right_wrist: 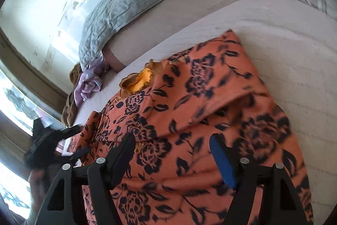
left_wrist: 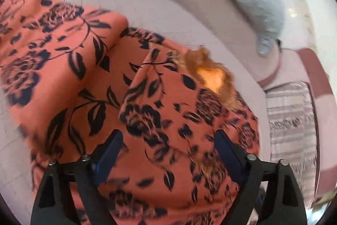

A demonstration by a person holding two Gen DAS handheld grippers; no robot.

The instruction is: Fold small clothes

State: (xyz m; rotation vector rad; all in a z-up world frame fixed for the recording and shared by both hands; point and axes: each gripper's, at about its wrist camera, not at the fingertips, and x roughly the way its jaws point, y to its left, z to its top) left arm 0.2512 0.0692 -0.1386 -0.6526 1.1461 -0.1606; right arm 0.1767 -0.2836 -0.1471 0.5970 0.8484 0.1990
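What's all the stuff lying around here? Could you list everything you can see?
orange floral-print garment: one, orange with black flowers, partly folded on the bed, below both grippers
yellow ruffled lining: one, at the garment's neck
white quilted bedcover: one, under the garment
grey crinkled blanket: one, along the bed's far edge
lilac crumpled cloth: one, beside the blanket's end
striped pillow: one, white and mauve, at the bed's end
left gripper: black, blue pads, open
right gripper: black, blue pads, open

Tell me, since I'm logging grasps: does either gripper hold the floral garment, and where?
Nothing is held. The left gripper and right gripper both stand open above the orange floral garment, pads clear of the cloth.
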